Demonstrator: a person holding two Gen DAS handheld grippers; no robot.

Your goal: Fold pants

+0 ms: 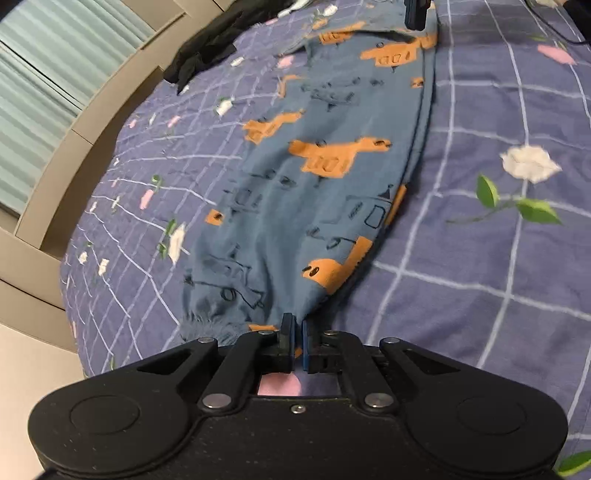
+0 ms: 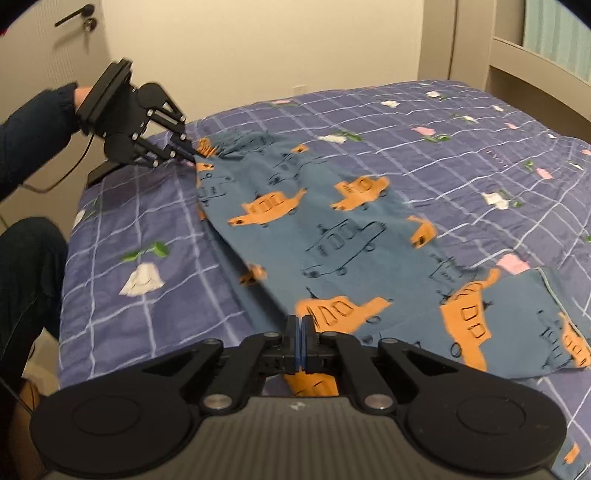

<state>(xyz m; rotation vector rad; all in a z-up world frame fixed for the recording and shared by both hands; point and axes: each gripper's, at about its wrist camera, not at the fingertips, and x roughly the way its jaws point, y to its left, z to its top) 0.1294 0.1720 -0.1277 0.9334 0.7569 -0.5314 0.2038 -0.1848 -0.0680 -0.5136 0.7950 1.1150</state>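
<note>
Blue pants [image 1: 295,206] printed with orange cars lie lengthwise on the purple checked bedspread [image 1: 480,258], both legs stacked. In the left wrist view my left gripper [image 1: 295,332] is shut on the cuff end of the pants. My right gripper [image 1: 415,16] shows at the far end, at the waist. The right wrist view has the pants [image 2: 332,236] stretching away from my right gripper [image 2: 300,332], which is shut on the fabric edge near the waist. Far left there, my left gripper [image 2: 192,153] pinches the bunched cuff.
A black garment [image 1: 207,48] lies at the far left of the bed. The wooden bed frame [image 1: 74,147] runs along that side. A person's dark sleeve [image 2: 33,125] and leg [image 2: 26,266] stand by the bed's left edge. A door [image 2: 55,55] is behind.
</note>
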